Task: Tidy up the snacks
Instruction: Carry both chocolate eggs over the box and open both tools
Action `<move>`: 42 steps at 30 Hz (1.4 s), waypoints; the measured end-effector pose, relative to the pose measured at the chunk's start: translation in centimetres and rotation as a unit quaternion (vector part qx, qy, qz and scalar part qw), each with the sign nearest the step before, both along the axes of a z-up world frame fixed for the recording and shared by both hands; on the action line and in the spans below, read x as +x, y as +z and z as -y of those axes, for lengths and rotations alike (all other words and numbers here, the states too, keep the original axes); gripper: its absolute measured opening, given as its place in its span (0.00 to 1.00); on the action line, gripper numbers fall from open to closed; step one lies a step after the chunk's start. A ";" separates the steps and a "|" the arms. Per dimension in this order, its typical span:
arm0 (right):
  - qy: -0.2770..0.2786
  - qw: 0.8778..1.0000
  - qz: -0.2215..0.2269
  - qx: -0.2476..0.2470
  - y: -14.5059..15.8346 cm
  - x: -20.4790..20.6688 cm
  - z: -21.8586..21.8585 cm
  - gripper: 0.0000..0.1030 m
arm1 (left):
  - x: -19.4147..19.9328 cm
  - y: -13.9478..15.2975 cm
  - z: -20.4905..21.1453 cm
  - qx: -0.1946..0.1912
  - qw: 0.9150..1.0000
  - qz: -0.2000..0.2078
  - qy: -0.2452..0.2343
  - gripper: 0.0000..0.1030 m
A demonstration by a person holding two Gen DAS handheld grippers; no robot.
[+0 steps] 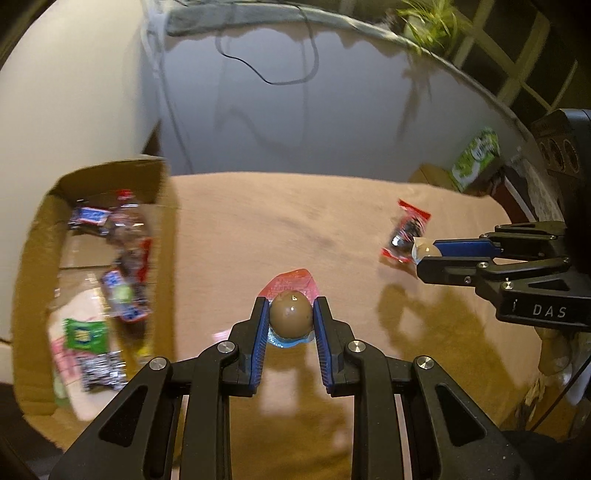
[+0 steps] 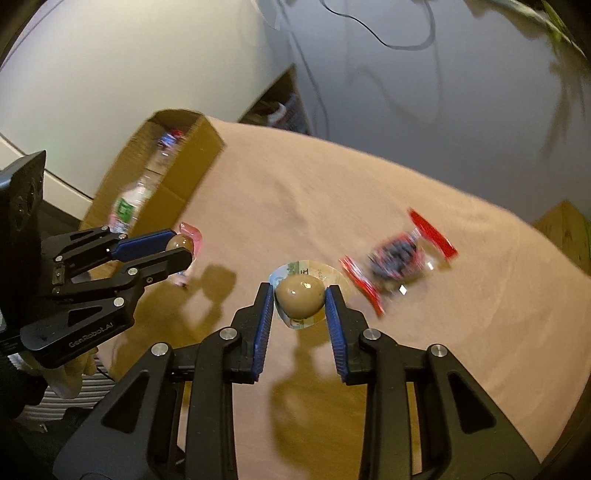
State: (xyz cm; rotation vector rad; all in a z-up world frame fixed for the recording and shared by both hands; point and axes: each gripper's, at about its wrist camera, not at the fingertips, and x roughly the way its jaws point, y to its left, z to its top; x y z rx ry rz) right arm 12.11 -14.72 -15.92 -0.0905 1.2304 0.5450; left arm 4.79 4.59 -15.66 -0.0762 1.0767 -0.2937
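Observation:
My left gripper [image 1: 290, 315] is shut on a brown packaged egg [image 1: 290, 314] in a red and blue wrapper, above the tan tablecloth [image 1: 258, 229]. It also shows in the right wrist view [image 2: 183, 248]. My right gripper [image 2: 300, 300] is shut on a second brown egg [image 2: 300, 298] in a pale wrapper; it also shows in the left wrist view [image 1: 424, 254]. A red and black snack packet [image 2: 397, 264] lies on the cloth beside the right gripper, also seen in the left wrist view [image 1: 406, 230]. A cardboard box [image 1: 37, 236] at the left holds several snacks.
The box also appears in the right wrist view [image 2: 177, 173], with a plastic bottle [image 2: 129, 206] in it. A green package [image 1: 476, 158] stands beyond the table's far right. Black cables [image 1: 273, 77] hang on the grey wall. A plant [image 1: 428, 22] sits at the top.

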 end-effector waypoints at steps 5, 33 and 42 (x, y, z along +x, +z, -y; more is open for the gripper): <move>0.031 0.999 0.018 0.009 1.5 0.8 -3.3 0.29 | -0.2 0.8 -3.0 0.007 0.999 0.010 0.032 0.22; 0.160 0.986 0.031 0.019 1.7 1.8 -19.9 0.29 | 2.2 0.5 -14.7 0.041 0.988 0.026 0.144 0.22; 0.182 0.983 0.020 0.020 0.8 1.7 -22.3 0.31 | 2.5 0.5 -15.5 0.041 0.986 0.027 0.158 0.23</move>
